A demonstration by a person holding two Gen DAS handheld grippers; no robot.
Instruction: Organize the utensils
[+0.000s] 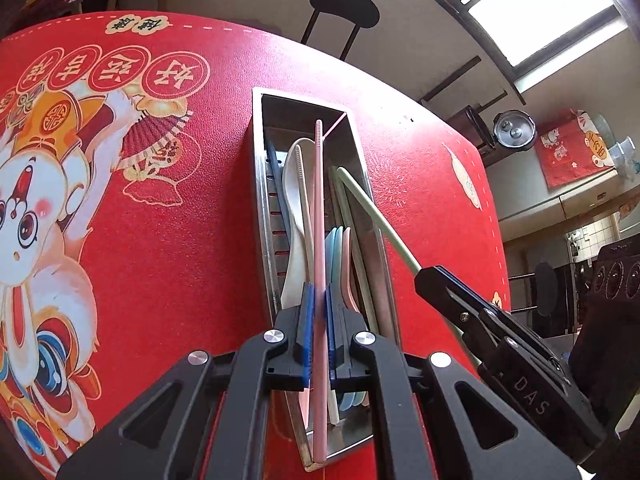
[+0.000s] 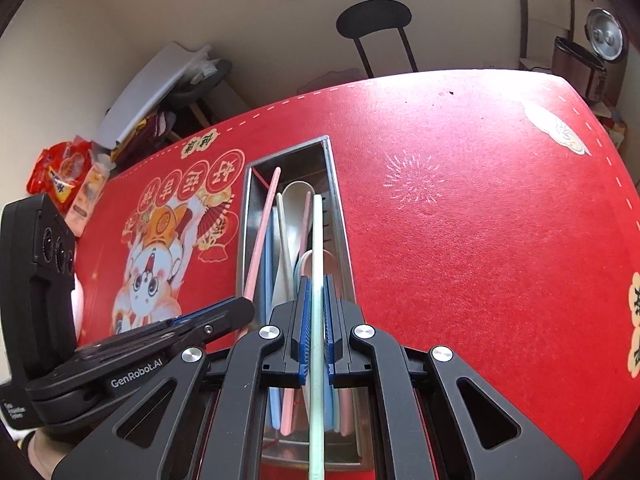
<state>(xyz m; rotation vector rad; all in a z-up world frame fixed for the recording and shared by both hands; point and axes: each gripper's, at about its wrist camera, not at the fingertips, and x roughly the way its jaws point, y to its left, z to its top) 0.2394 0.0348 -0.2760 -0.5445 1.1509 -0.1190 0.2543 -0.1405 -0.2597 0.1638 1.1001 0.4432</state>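
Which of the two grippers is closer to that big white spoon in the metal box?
Left. The left gripper hangs just beside the white spoon; the right gripper hangs past the metal box's far wall.

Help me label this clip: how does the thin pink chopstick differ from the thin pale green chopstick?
The pink chopstick is clamped in the left gripper; the pale green chopstick is clamped in the right gripper. In the left wrist view the pink one runs along the steel utensil tray, while the green one slants across the tray's right rim. Both are slim, pastel and pinched partway along their length.
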